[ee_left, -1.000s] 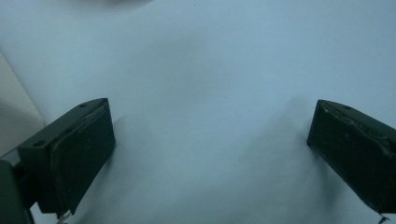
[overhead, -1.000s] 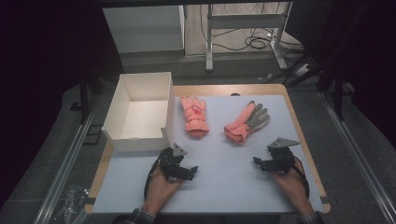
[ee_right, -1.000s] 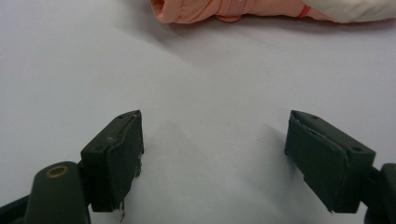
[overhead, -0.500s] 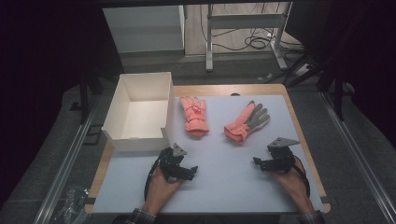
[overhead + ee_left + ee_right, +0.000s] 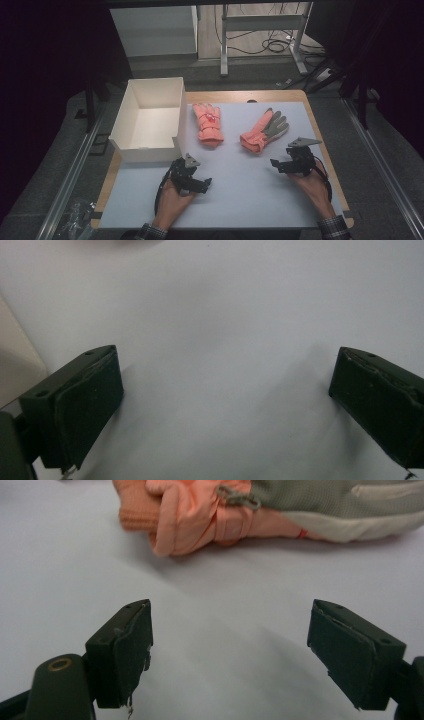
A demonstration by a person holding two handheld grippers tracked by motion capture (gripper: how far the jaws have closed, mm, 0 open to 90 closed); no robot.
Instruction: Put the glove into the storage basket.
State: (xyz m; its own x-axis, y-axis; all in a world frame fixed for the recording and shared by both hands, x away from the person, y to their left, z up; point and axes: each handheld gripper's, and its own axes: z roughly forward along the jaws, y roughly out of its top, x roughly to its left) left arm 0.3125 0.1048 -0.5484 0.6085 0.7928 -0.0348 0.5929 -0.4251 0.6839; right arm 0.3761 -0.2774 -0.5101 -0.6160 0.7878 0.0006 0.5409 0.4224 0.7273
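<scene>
Low over the white table [image 5: 240,200], we are holding the left gripper [image 5: 196,181] and right gripper [image 5: 281,165] with jaws spread wide and empty, the right one facing the orange-and-grey glove [image 5: 263,131] lying flat just ahead.

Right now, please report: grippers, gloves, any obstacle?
Left gripper and right gripper open, empty. Left glove, right glove flat on table. Box beside them. No obstacle.
</scene>
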